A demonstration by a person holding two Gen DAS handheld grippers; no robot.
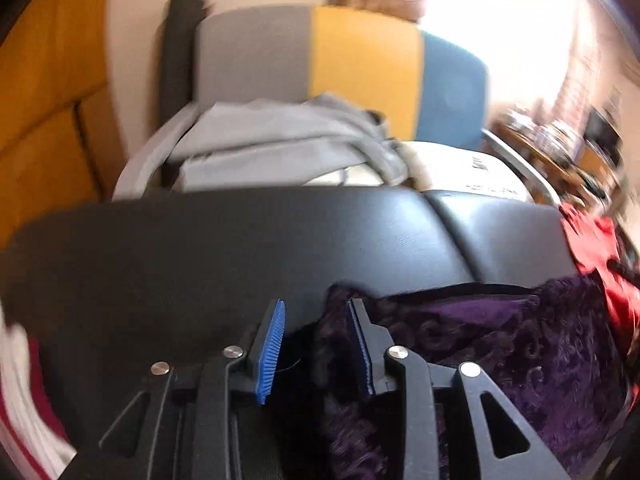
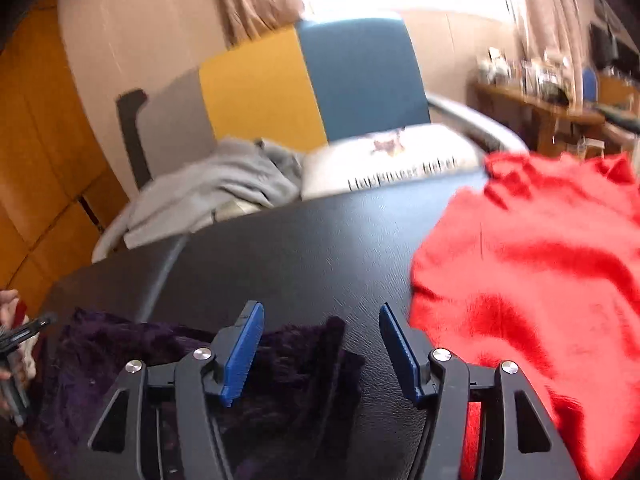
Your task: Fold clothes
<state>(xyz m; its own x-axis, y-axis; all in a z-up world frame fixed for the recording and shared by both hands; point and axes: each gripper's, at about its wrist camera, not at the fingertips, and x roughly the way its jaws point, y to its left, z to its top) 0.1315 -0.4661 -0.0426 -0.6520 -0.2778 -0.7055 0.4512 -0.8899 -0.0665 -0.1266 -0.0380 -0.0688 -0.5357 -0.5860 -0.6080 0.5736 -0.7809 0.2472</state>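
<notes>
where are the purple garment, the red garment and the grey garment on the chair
purple garment [image 1: 500, 344], left wrist view, on its patterned middle
red garment [image 2: 532, 264], right wrist view, on the middle of the spread cloth
grey garment [image 1: 280, 140], left wrist view, on its folded top, on the chair seat

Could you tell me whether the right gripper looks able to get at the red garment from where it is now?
Probably yes. The right gripper is open with nothing between its pads, and the red garment lies just beside its right finger on the black table, with nothing between them.
</notes>
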